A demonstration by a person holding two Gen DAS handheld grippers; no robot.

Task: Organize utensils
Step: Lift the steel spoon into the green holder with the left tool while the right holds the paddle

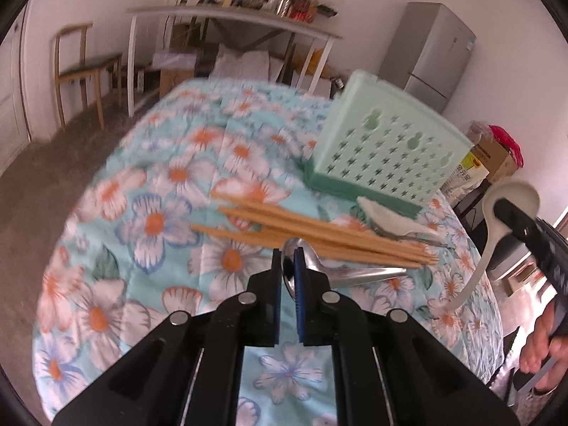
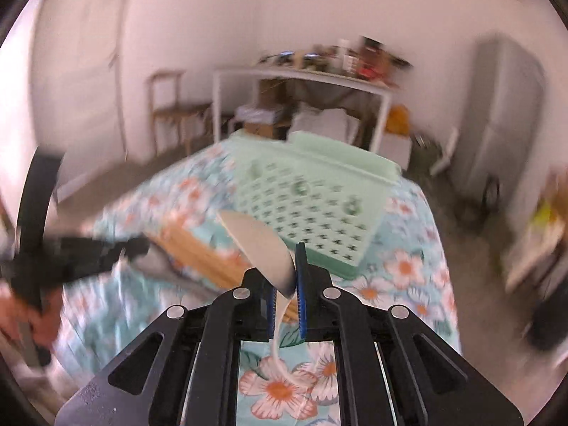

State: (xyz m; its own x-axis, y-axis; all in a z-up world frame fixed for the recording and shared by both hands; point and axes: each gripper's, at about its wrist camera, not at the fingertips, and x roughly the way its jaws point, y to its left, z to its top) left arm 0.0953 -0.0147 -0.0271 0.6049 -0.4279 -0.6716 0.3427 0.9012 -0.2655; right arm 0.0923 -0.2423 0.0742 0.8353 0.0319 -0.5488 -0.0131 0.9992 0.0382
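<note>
My left gripper (image 1: 288, 254) is shut on the bowl of a metal spoon (image 1: 340, 271) that lies on the floral cloth, its handle pointing right. Several wooden chopsticks (image 1: 312, 230) lie just beyond it, with a white ceramic spoon (image 1: 387, 218) near their right ends. A pale green perforated utensil basket (image 1: 383, 145) stands behind them. My right gripper (image 2: 285, 266) is shut on a white ladle-like spoon (image 2: 262, 245), held in the air above the table; it also shows in the left wrist view (image 1: 511, 195) at the right edge. The basket (image 2: 312, 198) is ahead of it.
The table is covered by a floral turquoise cloth (image 1: 149, 220). Behind stand a white shelf table (image 1: 227, 14) with clutter, a wooden chair (image 1: 81, 64) and a grey fridge (image 1: 429, 49). Cardboard boxes (image 1: 493, 159) sit at the right.
</note>
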